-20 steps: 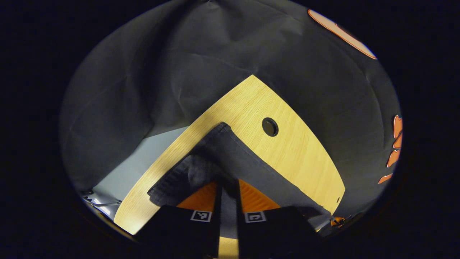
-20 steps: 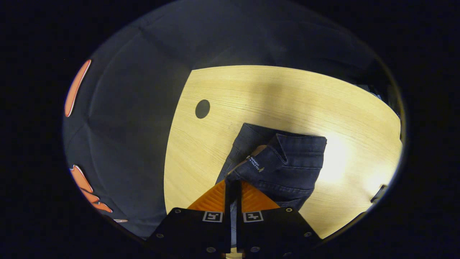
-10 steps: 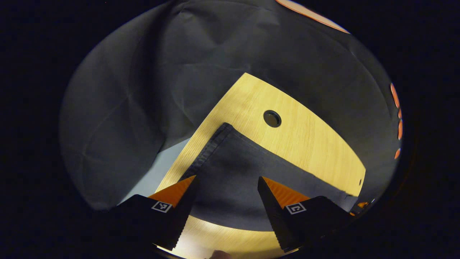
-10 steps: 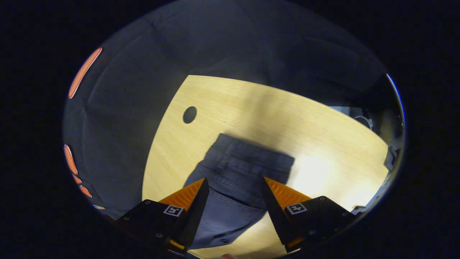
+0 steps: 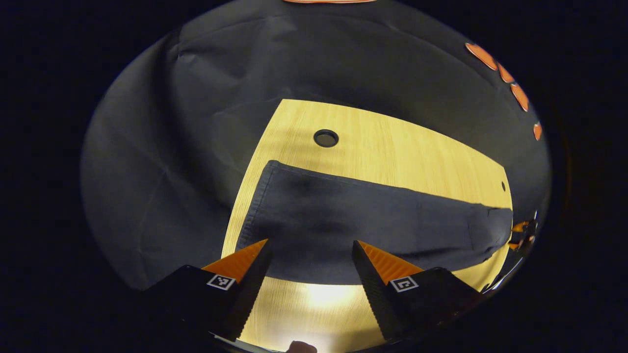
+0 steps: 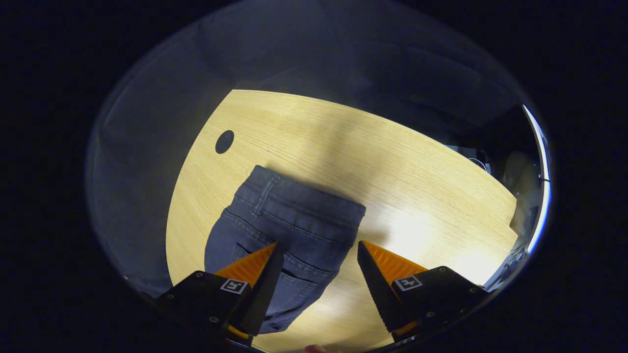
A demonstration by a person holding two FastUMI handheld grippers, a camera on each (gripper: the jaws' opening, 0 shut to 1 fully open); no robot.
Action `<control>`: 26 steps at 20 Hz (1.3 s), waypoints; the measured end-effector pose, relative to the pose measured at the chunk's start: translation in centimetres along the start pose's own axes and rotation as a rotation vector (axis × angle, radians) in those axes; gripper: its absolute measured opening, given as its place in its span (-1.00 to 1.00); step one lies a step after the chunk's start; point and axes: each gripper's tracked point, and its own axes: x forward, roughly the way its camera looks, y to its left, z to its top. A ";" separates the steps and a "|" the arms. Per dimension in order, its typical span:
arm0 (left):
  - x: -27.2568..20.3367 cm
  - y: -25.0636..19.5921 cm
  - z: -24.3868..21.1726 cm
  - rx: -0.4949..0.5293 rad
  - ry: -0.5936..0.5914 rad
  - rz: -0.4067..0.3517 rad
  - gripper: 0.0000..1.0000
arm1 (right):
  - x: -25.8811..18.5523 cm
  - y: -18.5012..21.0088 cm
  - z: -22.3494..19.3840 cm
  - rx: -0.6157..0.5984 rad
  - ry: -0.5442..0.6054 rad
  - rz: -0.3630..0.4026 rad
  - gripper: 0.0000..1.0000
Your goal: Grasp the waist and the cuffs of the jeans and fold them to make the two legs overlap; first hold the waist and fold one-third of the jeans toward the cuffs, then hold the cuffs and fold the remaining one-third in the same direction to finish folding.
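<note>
Item 1, jeans [image 5: 353, 223]: dark denim, lying flat on my work surface [image 5: 392, 152]. In the left gripper view I see the cuff end, its hemmed edge at the left near the surface's edge, the legs running off to the right. In the right gripper view I see the waist end [image 6: 304, 208], with waistband, belt loop and a back pocket visible.

Item 2, left hand-held gripper [image 5: 310, 245]: released, fingers spread wide, nothing between them. It hovers at the near edge of the cuff end; I cannot tell whether the fingertips touch the cloth.

Item 3, right hand-held gripper [image 6: 320, 246]: released, fingers spread wide, nothing between them. One finger overlaps the pocket area, the other sits over bare wood just beside the waistband's corner.

Item 4, surface: pale wood grain, with a round cable hole [image 5: 326, 138] beyond the cuffs, apart from the jeans; the same hole [image 6: 224, 141] shows beyond the waistband.
</note>
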 end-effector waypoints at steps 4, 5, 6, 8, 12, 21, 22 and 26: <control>-0.6 -1.3 -1.2 0.034 -0.029 -0.011 0.97 | 1.3 0.4 -0.2 -0.015 -0.005 -0.017 0.85; -0.8 -1.6 -1.6 0.043 -0.035 -0.003 0.96 | 1.7 0.6 -0.3 -0.019 -0.004 -0.018 0.85; -1.0 -1.9 -2.0 0.055 -0.040 0.003 0.97 | 1.9 0.5 -0.3 -0.021 -0.004 -0.022 0.85; -1.0 -3.0 -3.0 0.066 -0.046 0.005 0.97 | 2.6 0.5 -0.5 -0.005 0.000 -0.016 0.85; -0.8 -3.4 -3.7 0.062 -0.056 -0.009 0.97 | 2.9 1.4 -0.8 0.048 0.012 0.028 0.42; -2.1 -2.6 -3.7 0.050 -0.078 0.000 0.97 | -1.0 3.3 -0.1 0.006 -0.079 0.089 -0.64; -2.4 -2.5 -3.6 0.048 -0.083 -0.001 0.97 | -1.7 3.8 0.1 0.016 -0.091 0.104 -0.64; -2.2 -2.4 -3.9 0.055 -0.092 0.000 0.97 | -5.0 6.0 0.3 0.007 -0.148 0.216 -0.65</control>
